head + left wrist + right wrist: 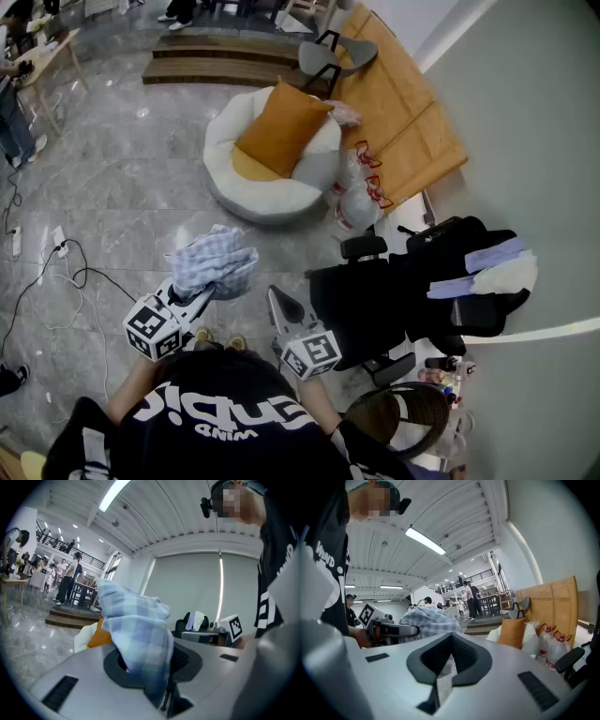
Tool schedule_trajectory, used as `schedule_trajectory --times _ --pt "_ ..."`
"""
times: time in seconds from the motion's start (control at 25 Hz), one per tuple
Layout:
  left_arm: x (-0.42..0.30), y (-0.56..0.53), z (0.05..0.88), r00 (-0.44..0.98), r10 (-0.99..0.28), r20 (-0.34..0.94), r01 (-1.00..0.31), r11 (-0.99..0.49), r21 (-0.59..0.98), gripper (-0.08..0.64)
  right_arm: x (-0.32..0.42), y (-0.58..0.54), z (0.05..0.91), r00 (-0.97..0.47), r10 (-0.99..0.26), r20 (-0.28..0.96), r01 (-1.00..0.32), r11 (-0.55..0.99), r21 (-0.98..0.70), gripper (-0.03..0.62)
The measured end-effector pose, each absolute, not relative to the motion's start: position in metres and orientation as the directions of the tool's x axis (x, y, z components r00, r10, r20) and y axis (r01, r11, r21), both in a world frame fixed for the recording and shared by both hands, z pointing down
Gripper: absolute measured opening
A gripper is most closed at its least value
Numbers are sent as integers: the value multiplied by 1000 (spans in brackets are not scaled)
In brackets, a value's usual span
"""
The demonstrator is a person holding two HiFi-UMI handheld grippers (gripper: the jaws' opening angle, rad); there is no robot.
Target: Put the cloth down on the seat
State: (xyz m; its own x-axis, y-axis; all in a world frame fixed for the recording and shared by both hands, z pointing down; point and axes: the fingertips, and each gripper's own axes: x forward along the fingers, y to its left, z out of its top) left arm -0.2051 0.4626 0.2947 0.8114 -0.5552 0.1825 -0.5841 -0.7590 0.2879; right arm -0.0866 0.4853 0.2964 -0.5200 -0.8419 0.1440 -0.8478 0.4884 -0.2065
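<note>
While the cloth hung well short of the seat, an early drop looked the main risk.
Left tool (204,294) was clamped on a bunch of the blue-and-white checked cloth (214,261), over the grey marble floor (122,187) and well apart from the round white beanbag seat (234,192) with its orange cushion (281,131). Right tool (278,300) was closed and empty. With only a one-sided pinch, the cloth could probably slip out, or a hasty release would leave it on the floor.

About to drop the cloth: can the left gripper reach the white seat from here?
Probably not yet. The left gripper, shut on the checked cloth, hangs close to the person, with a stretch of floor between it and the white seat. Nothing blocks the path; a step forward looks needed.
</note>
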Motion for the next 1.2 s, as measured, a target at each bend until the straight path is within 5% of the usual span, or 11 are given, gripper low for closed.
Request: schedule_trajectory --times 1.2 --pt "-240 466 304 865 -460 201 -501 -812 298 98 -126 505 301 -492 -859 142 -863 458 -215 20"
